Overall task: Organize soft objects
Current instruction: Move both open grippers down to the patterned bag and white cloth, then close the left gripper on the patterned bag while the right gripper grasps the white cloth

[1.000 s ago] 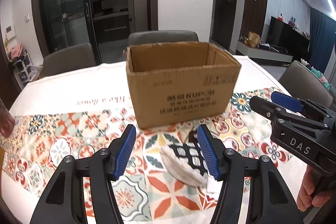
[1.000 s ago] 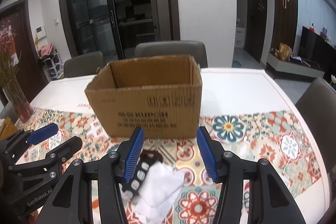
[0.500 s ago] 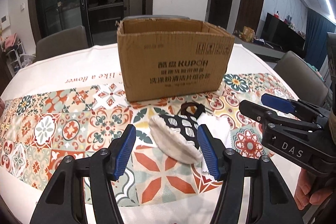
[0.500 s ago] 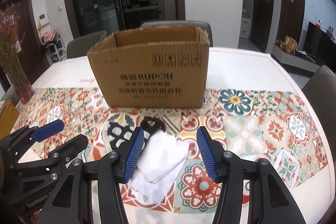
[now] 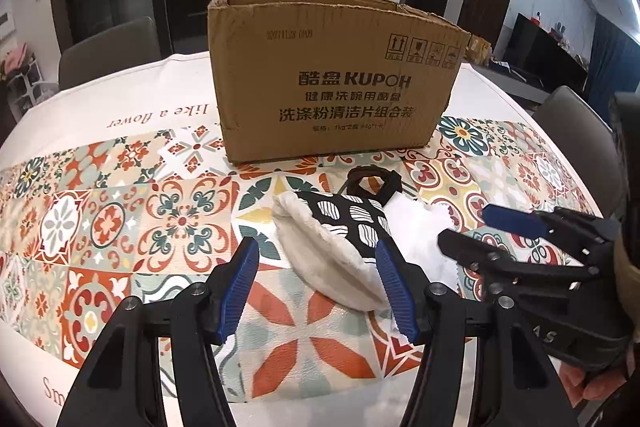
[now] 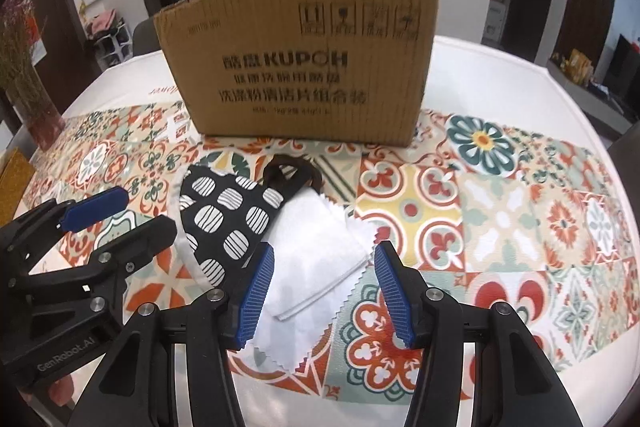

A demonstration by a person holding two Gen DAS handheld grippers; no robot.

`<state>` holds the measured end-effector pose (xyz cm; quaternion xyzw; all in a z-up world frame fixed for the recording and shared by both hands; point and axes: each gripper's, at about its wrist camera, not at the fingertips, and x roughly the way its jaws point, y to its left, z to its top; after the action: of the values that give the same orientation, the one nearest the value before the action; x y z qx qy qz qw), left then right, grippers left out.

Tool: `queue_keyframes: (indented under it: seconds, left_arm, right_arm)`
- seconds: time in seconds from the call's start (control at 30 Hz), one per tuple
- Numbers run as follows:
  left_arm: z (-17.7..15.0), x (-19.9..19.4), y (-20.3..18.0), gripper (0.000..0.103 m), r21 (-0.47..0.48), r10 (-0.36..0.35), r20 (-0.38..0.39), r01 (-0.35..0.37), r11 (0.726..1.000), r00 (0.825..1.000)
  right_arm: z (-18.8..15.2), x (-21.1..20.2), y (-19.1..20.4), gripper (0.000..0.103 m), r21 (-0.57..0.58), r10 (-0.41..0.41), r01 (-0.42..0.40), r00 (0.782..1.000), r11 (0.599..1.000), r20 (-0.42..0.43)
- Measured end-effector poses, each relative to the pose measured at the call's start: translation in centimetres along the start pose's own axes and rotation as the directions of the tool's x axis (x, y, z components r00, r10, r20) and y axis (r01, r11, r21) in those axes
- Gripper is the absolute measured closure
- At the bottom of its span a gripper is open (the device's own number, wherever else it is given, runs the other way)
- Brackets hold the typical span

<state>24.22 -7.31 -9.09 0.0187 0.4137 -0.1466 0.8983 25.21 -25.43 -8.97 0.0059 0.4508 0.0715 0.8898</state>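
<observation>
A black-and-white patterned oven mitt [image 5: 344, 239] with a white fleecy lining lies on the tiled tablecloth; it also shows in the right wrist view [image 6: 228, 215]. A white cloth [image 6: 316, 263] lies beside it, partly under it, and shows in the left wrist view [image 5: 420, 227]. A brown scrunchie [image 5: 374, 183] lies just behind them, also seen in the right wrist view [image 6: 290, 173]. My left gripper [image 5: 320, 287] is open, low over the mitt. My right gripper [image 6: 326, 291] is open, low over the white cloth. Both are empty.
An open cardboard box [image 5: 332, 83] marked KUPOH stands upright behind the soft things, also seen in the right wrist view [image 6: 300, 63]. A vase of dried flowers [image 6: 28, 83] stands at the table's left edge. Chairs surround the table.
Both grippers have come down and forward toward the mitt and the cloth, which now look larger. The box interior is no longer visible. Both stay open.
</observation>
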Motion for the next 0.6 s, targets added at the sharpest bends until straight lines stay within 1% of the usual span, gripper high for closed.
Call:
queue_keyframes:
  seconds: [0.17,0.27,0.43,0.6]
  left_arm:
    - [0.3,0.7,-0.3,0.043,0.009,0.013,-0.006,-0.013,1.0,1.0]
    - [0.6,1.2,-0.4,0.043,0.001,0.0,-0.015,0.0,1.0,1.0]
    - [0.6,2.6,0.1,0.044,-0.035,-0.022,-0.055,0.02,0.999,0.998]
    - [0.7,3.4,0.3,0.044,-0.047,-0.038,-0.069,0.035,0.998,0.997]
  right_arm:
    - [-0.1,1.2,-0.5,0.049,-0.001,0.038,-0.039,0.999,0.999,-0.019]
    - [-0.1,1.9,-0.7,0.049,0.005,0.076,-0.076,0.997,0.997,-0.034]
    - [0.1,2.9,-0.7,0.049,0.0,0.064,-0.064,0.996,0.998,-0.06]
    - [0.3,3.8,-0.5,0.049,-0.025,0.042,-0.044,0.996,0.999,-0.072]
